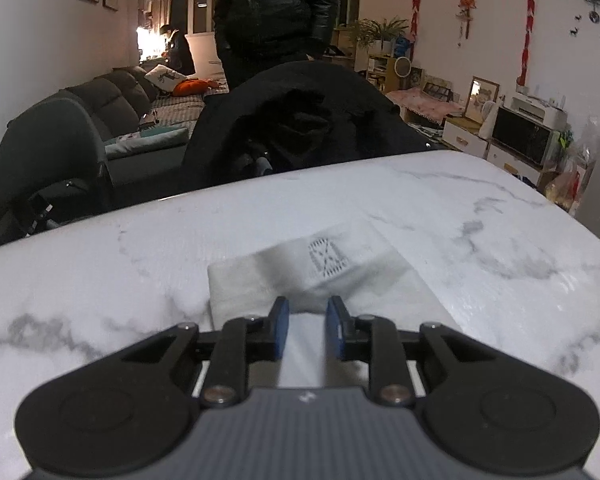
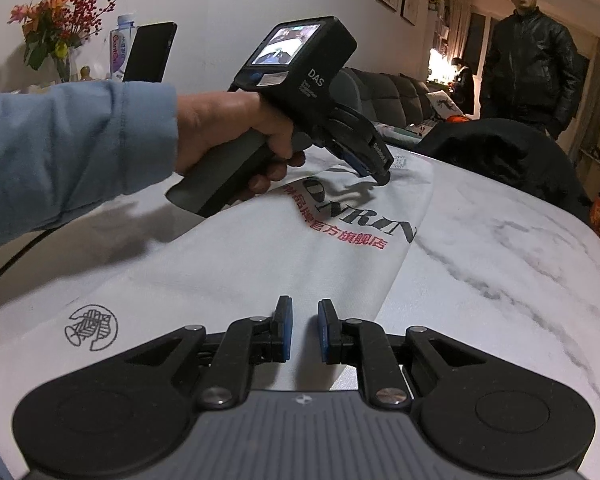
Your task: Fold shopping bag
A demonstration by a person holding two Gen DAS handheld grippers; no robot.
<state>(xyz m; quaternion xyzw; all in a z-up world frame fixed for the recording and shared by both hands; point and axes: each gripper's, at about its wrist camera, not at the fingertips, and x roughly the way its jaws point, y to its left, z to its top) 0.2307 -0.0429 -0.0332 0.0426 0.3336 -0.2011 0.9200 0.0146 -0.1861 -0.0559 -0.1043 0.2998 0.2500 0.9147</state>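
Note:
A white cloth shopping bag (image 2: 260, 268) lies flat on the marble table (image 2: 500, 264), printed with black letters, red characters and a round logo (image 2: 90, 328). My right gripper (image 2: 305, 309) hovers open over the bag's near right edge, nothing between its blue pads. A hand in a blue sleeve (image 2: 60, 152) holds my left gripper (image 2: 380, 174), whose tips rest low on the bag's far end. In the left wrist view the left gripper (image 1: 308, 305) is open just above the bag (image 1: 260, 280), near a handle strap with a stitched cross patch (image 1: 326, 258).
A black jacket (image 1: 300, 120) hangs on a chair at the table's far edge. A person in a black leather jacket (image 2: 532, 60) stands behind it. Flowers in a vase (image 2: 60, 20) and a dark propped-up screen (image 2: 150, 52) stand at the back left. A cable (image 2: 16, 256) runs along the left.

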